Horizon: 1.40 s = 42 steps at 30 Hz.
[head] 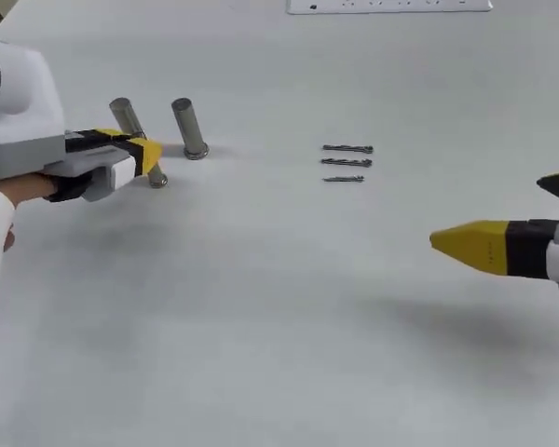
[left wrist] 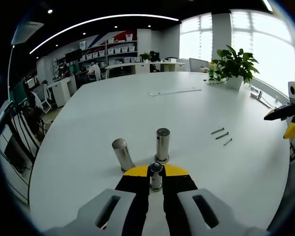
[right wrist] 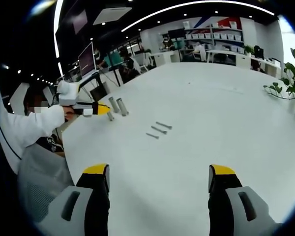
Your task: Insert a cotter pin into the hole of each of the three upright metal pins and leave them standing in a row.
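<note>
Two metal pins [head: 188, 128] [head: 126, 116] stand on the white table at the far left. My left gripper [head: 147, 154] is shut on the third metal pin [head: 156, 177], whose flanged base pokes out below the yellow jaws. In the left gripper view that held pin [left wrist: 156, 174] sits between the fingertips [left wrist: 132, 172], with the other two pins [left wrist: 123, 154] [left wrist: 162, 145] just beyond. Three cotter pins [head: 347, 162] lie side by side mid-table, also seen as cotter pins [right wrist: 159, 130]. My right gripper [head: 517, 219] [right wrist: 158, 174] hovers open at the right, well short of them.
A white power strip [head: 388, 6] lies at the table's far edge. A potted plant [left wrist: 234, 66] stands at the far right corner. The person's white sleeve [right wrist: 29, 128] and a grey chair [right wrist: 44, 187] are at the table's left side.
</note>
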Motion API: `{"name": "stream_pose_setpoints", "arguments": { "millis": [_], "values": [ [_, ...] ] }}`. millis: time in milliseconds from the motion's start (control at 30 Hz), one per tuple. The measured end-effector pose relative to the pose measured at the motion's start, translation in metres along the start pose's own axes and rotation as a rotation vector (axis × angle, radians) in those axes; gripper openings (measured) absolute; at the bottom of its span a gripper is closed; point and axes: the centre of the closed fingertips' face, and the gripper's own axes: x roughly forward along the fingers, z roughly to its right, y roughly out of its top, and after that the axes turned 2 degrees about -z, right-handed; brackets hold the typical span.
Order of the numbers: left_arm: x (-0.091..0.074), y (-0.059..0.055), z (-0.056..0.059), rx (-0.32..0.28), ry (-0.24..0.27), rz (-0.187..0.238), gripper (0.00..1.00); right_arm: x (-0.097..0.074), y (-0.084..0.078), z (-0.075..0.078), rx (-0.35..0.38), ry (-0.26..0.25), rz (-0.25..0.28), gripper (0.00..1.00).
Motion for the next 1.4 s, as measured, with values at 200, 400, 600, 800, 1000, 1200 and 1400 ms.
{"name": "stream_pose_setpoints", "arguments": {
  "millis": [200,400,600,800,1000,1200,1400],
  "values": [
    [-0.009,0.001,0.016,-0.102,-0.01,0.018,0.06,0.0,-0.001,0.002,0.006,0.0,-0.002,0.8],
    [-0.017,0.004,0.034,-0.118,-0.009,0.015,0.06,0.001,0.0,0.002,0.004,0.001,0.001,0.81],
    [-0.021,0.011,0.054,-0.112,-0.017,0.024,0.06,0.003,-0.002,0.004,0.003,0.003,-0.004,0.8],
    [-0.014,0.013,0.066,-0.07,-0.034,0.017,0.06,0.004,-0.004,0.002,-0.006,0.001,-0.014,0.81],
    [-0.013,0.017,0.073,-0.213,-0.033,0.038,0.06,0.001,-0.002,-0.003,-0.008,-0.001,-0.005,0.81],
    [-0.012,0.021,0.079,-0.256,-0.035,0.054,0.06,-0.001,-0.002,-0.008,-0.01,0.002,0.0,0.81],
    [-0.013,0.02,0.078,-0.267,-0.002,0.063,0.05,-0.002,-0.001,-0.011,-0.016,0.009,0.004,0.81]
  ]
}}
